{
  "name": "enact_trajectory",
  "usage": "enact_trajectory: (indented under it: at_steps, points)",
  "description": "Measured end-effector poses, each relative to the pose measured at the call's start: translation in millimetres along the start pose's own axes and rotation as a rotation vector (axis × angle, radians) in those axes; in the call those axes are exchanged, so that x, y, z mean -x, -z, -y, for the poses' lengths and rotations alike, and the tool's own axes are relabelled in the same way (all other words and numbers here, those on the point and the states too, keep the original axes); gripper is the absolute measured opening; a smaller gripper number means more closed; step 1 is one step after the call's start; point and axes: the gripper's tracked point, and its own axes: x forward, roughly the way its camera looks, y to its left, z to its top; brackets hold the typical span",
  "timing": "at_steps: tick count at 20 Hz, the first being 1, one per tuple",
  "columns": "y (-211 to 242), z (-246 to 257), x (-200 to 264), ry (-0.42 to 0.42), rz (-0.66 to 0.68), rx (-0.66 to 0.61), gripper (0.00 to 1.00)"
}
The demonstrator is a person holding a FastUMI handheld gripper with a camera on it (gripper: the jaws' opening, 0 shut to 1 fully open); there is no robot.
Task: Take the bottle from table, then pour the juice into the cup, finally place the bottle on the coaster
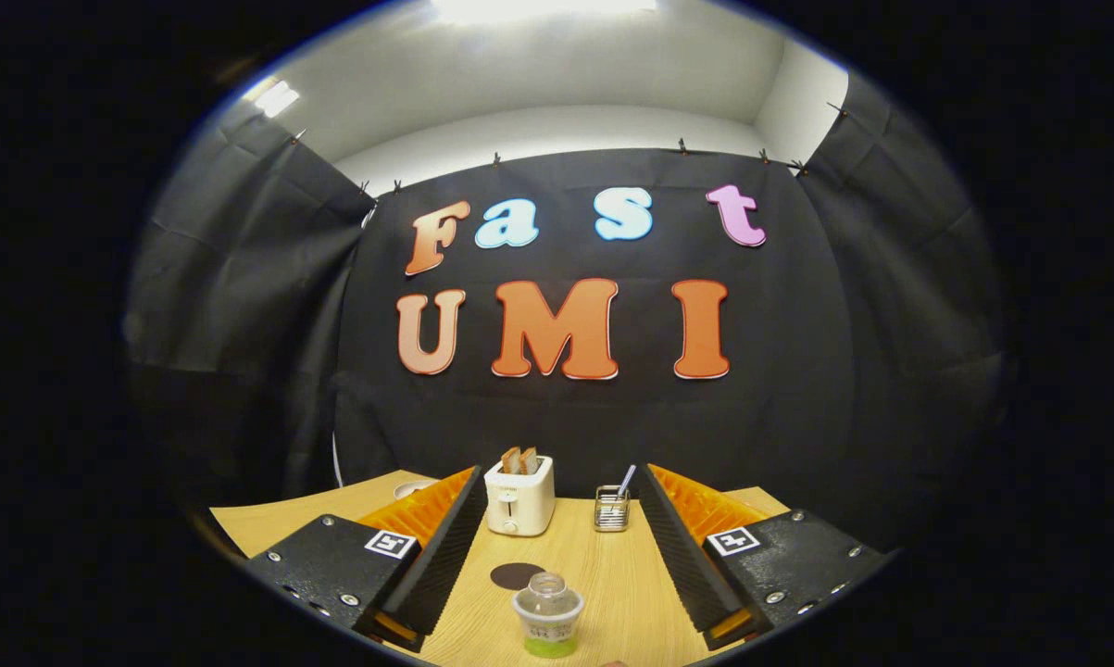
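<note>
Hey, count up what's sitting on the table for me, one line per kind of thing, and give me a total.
Bottle, between the open fingers: 1
Dark round coaster: 1
White toaster with toast: 1
Wire holder with a utensil: 1
Pale rim beyond one finger, too hidden to name: 1
Total: 5

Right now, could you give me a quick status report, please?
Gripper open, empty. Bottle upright on table, between the fingers, untouched. Coaster just beyond it. Nothing in the way.
</note>
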Motion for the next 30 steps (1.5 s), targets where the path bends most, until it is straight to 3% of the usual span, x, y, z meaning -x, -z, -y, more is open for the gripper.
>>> enact_trajectory:
  at_steps: [12, 21, 25, 29, 30]
  points:
    - [142, -5, -9, 0.059, -0.199, 0.011, 0.99]
    - [207, -8, -11, 0.096, -0.326, -0.029, 0.97]
    - [229, -15, -14, 0.103, -0.390, -0.032, 0.90]
    - [245, -10, -14, 0.151, -0.426, -0.001, 0.75]
    - [242, -12, -14, 0.155, -0.418, -0.004, 0.67]
